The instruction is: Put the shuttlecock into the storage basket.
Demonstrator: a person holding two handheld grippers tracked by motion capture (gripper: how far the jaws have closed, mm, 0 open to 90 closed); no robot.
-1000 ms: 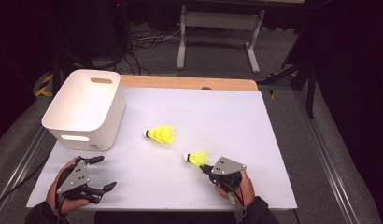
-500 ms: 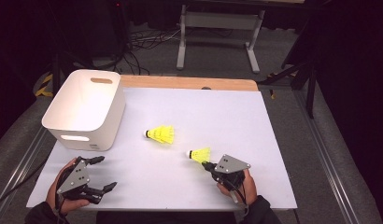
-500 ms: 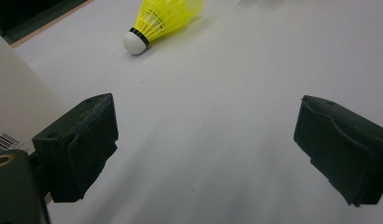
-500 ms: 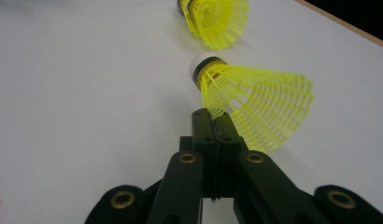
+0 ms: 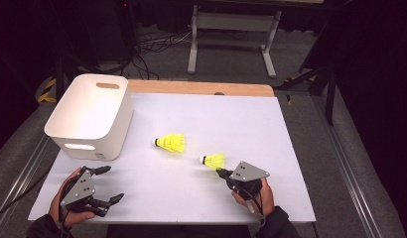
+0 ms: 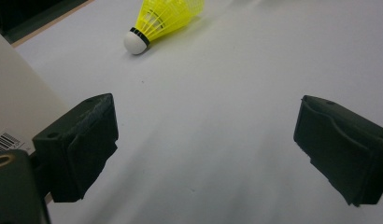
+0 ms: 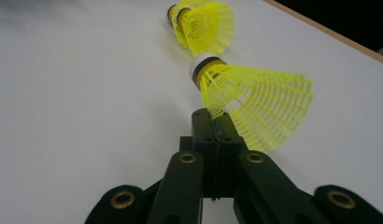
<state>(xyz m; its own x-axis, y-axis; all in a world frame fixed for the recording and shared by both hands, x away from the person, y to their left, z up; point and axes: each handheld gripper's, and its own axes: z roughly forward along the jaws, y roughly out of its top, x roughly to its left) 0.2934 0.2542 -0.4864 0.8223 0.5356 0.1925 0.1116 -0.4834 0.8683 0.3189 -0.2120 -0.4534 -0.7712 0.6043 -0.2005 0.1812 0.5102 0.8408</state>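
At the near edge of the white table [image 5: 291, 148], the person's left hand [image 5: 62, 208] holds the left gripper [image 5: 106, 186] low over the near left corner, its body angled toward the right and slightly away. Its jaws stand wide apart with nothing between them, and in the left gripper view bare table shows in the gap.

Toward the near right, the right hand [image 5: 253, 196] comes in from the bottom edge and wraps the right gripper [image 5: 220, 171] from below, its grey plate facing up. This gripper lies nearly level and points away and to the left. In the right gripper view its jaws are pressed together, pinching the rim of the skirt of the near shuttlecock [image 7: 255, 102].

The near shuttlecock [image 5: 214, 160] sits just off the table at the gripper's tip. Its long axis runs roughly left to right in the high view, with the white cork to the left and the yellow skirt flaring back toward the gripper.

Farther in, near the table's middle, the far shuttlecock [image 5: 171, 143] lies on its side, apart from the first. Its cork also points left, toward the white bin [image 5: 87, 119], which stands open-topped at the far left edge of the table.
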